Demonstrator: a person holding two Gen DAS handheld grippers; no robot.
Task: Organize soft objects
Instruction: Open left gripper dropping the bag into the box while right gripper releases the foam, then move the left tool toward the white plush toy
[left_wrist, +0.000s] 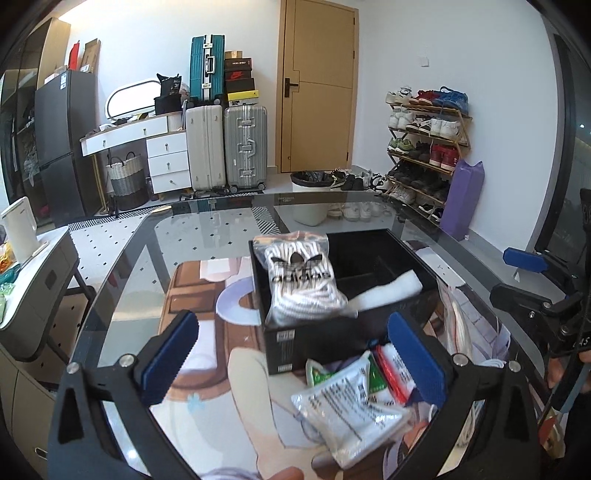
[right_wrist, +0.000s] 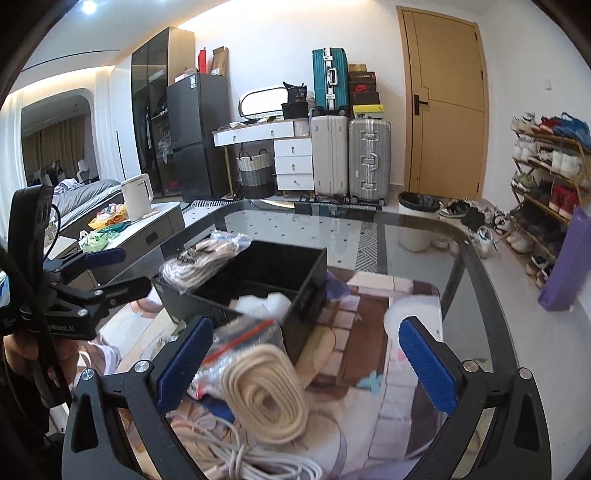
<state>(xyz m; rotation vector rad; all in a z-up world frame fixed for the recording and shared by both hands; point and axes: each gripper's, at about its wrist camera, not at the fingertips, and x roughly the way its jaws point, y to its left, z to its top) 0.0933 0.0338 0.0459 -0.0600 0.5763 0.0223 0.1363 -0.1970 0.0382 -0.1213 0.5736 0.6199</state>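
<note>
A black open box (left_wrist: 306, 339) stands on the printed mat; it also shows in the right wrist view (right_wrist: 299, 295). A clear adidas bag of white laces (left_wrist: 301, 277) leans over its left rim, and a white soft item (left_wrist: 388, 291) lies inside. My left gripper (left_wrist: 291, 354) is open, just short of the box, above white packets (left_wrist: 347, 402) and a red-striped packet (left_wrist: 393, 373). My right gripper (right_wrist: 306, 362) is open over a beige rope coil (right_wrist: 266, 395), a zip bag (right_wrist: 240, 343) and a white cable (right_wrist: 258, 458).
The printed mat (left_wrist: 207, 291) lies on a glass table (left_wrist: 207, 229). More bagged laces (left_wrist: 458, 328) lie right of the box. A side table with a kettle (right_wrist: 136, 195) stands to the left. Suitcases, a shoe rack and a door are behind.
</note>
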